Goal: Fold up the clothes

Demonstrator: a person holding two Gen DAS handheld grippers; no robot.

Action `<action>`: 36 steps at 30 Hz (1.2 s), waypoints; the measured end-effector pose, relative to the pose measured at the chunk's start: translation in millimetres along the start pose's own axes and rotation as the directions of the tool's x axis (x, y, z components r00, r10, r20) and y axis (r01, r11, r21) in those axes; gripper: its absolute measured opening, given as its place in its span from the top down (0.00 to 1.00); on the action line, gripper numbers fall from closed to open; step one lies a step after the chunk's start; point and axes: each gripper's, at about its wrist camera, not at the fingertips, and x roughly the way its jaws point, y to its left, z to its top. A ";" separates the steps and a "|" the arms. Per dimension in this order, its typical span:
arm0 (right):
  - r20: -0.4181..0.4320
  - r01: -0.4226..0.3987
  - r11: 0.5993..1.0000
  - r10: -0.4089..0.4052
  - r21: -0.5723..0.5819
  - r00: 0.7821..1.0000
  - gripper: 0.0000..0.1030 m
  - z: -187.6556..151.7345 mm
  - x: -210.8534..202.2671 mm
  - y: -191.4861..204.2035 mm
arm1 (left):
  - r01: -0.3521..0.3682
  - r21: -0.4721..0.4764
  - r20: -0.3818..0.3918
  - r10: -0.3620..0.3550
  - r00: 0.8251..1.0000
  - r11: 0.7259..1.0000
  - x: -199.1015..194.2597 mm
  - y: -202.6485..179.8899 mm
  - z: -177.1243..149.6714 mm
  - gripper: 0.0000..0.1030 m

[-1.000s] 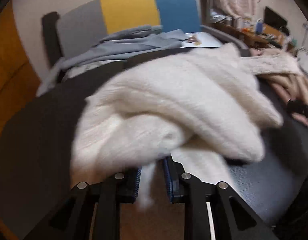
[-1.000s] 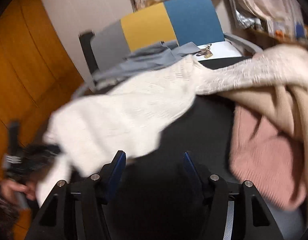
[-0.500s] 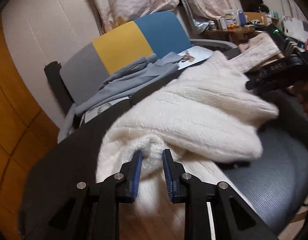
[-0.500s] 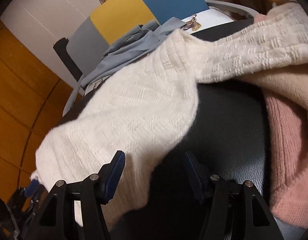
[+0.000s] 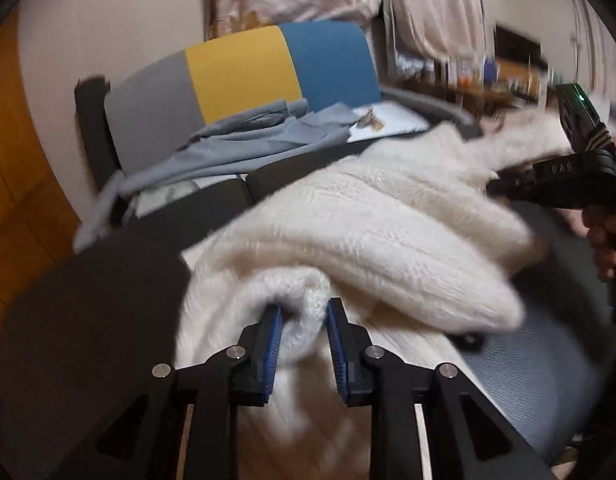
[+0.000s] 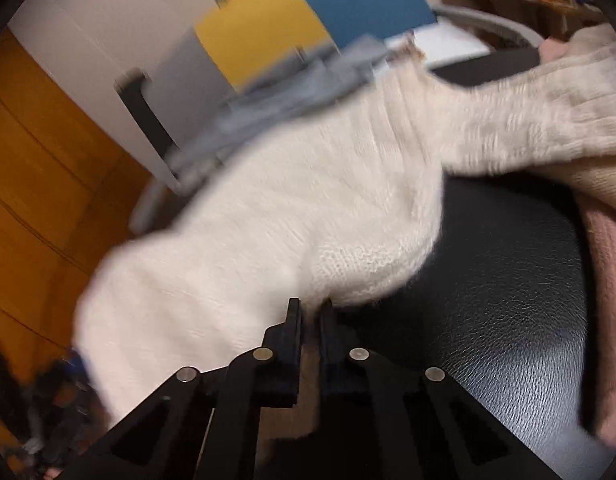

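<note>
Pinching the white sweater [image 5: 360, 232]: left gripper [image 5: 303, 320] and right gripper [image 6: 310, 308].

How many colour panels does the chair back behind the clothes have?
3, side by side: a grey panel on the left, a yellow panel in the middle, a blue panel on the right. Grey clothes cover their lower edge.

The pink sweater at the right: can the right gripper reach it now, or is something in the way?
Probably not yet: the right gripper is shut on the white sweater. The pink sweater lies beside, partly under a beige garment.
</note>
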 end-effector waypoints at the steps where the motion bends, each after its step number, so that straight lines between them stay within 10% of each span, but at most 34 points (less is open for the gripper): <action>1: 0.047 -0.032 0.999 0.032 -0.011 0.998 0.93 1.0 -16.9 6.0 | -0.005 0.004 0.001 0.005 1.000 1.000 -4.2 -0.6 -6.1 0.77; 10: 0.151 -0.188 0.975 0.206 -0.120 0.967 0.93 8.0 -78.5 60.1 | -0.146 0.065 0.053 0.143 0.988 0.987 -4.6 -21.6 0.4 0.77; 17: 0.125 -0.230 0.971 0.237 -0.073 0.963 0.93 -4.2 -92.2 63.1 | -0.210 0.306 0.011 0.217 0.976 0.929 28.5 -43.9 15.3 0.77; 23: 0.137 -0.223 0.974 0.227 -0.040 0.964 0.93 -13.1 -106.4 49.2 | -0.008 0.012 0.010 0.008 1.000 1.000 -2.1 -3.9 24.6 0.87; 27: 0.145 -0.240 0.968 0.249 -0.076 0.958 1.00 -20.3 -126.5 45.7 | -0.049 -0.103 0.100 0.059 0.993 0.994 -47.0 30.7 9.6 0.93; 32: 0.141 0.103 0.942 -0.060 -0.321 0.988 0.92 -42.0 -118.4 55.0 | -0.035 -0.117 0.142 0.052 0.989 0.992 -68.8 35.2 -7.9 0.77; 34: 0.121 0.216 0.893 -0.183 -0.396 0.976 0.50 -49.0 -97.2 47.2 | -0.075 -0.045 0.133 0.080 0.988 0.996 -68.1 17.1 -11.2 0.77; 36: 0.108 0.297 0.828 -0.279 -0.475 0.954 0.39 -55.6 -76.5 39.8 | -0.111 0.092 0.118 0.100 0.988 0.990 -58.8 -6.1 -8.5 0.77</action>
